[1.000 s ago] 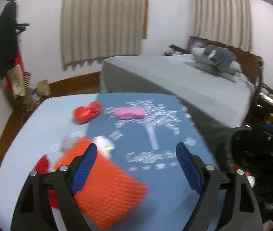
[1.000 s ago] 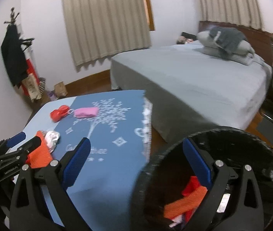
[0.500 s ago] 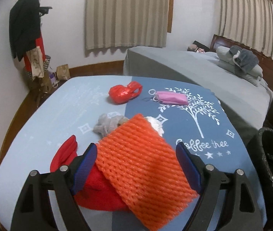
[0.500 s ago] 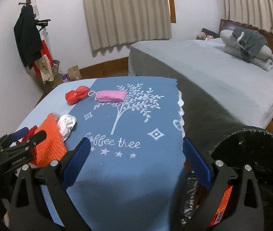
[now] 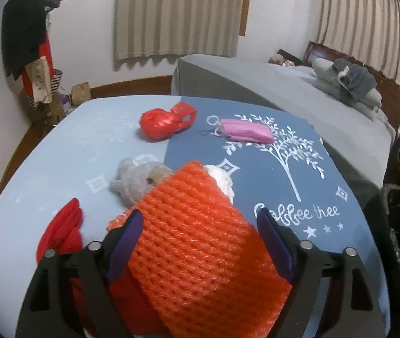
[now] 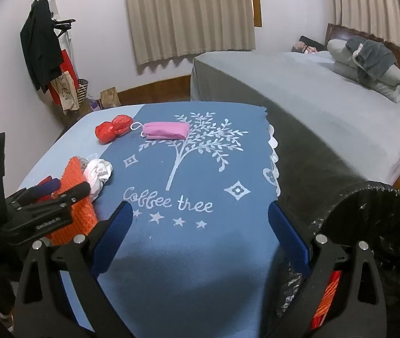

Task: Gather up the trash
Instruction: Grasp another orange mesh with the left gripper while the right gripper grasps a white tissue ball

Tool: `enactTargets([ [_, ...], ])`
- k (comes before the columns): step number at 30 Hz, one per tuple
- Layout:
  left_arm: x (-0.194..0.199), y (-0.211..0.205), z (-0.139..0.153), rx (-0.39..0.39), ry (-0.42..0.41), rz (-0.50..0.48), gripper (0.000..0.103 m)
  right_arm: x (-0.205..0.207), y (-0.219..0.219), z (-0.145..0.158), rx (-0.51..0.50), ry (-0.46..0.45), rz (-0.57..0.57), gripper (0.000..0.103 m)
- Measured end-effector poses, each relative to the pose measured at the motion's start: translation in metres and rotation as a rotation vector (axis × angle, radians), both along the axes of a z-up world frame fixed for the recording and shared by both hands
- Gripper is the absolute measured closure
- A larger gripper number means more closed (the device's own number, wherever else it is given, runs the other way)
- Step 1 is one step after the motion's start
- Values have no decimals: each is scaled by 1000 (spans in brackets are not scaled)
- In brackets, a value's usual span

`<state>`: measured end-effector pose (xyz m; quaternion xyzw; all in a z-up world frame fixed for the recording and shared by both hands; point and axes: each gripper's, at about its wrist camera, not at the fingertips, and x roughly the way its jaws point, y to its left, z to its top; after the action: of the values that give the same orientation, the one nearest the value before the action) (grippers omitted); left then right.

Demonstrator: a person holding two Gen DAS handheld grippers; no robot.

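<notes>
— See the left gripper? Its jaws stand wide on either side of that orange foam net sleeve, but neither blue pad looks to be pressing it yet.

— So it isn't holding it?

— Not that I can tell. The sleeve lies on the blue tablecloth, on top of something red, with a grey wad and a white crumpled tissue touching its far end.

— What worries you?

— The foam is springy and broad. If the jaws close on the wide face it may buckle and pop out, or drag the red piece half up with it and drop it short of the bin.

— And the bin?

— The black-lined trash bin stands off the table's right edge, well apart from the sleeve. Something orange already shows inside it. The carry crosses the whole cloth, so a loose pinch could shed it on the way.

— The other one?

— The right gripper hangs wide and empty over the cloth near the bin. The red plastic bag and pink face mask wait at the far side, just beside each other; a careless sweep could snag the mask's loop.
</notes>
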<state>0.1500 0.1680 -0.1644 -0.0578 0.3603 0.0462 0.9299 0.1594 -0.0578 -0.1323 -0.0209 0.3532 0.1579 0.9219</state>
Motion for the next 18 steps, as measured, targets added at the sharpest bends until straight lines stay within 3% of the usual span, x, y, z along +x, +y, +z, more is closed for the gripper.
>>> enactTargets([
  [6, 2, -10, 0, 34, 5, 1, 59, 1, -3, -3, 1, 11, -7, 9],
  [8, 1, -11, 5, 28, -7, -7, 63, 1, -5, -3, 5, 11, -12, 9],
  [18, -8, -23, 30, -32, -57, -53, 66, 3, -9, -3, 16, 6, -25, 9],
])
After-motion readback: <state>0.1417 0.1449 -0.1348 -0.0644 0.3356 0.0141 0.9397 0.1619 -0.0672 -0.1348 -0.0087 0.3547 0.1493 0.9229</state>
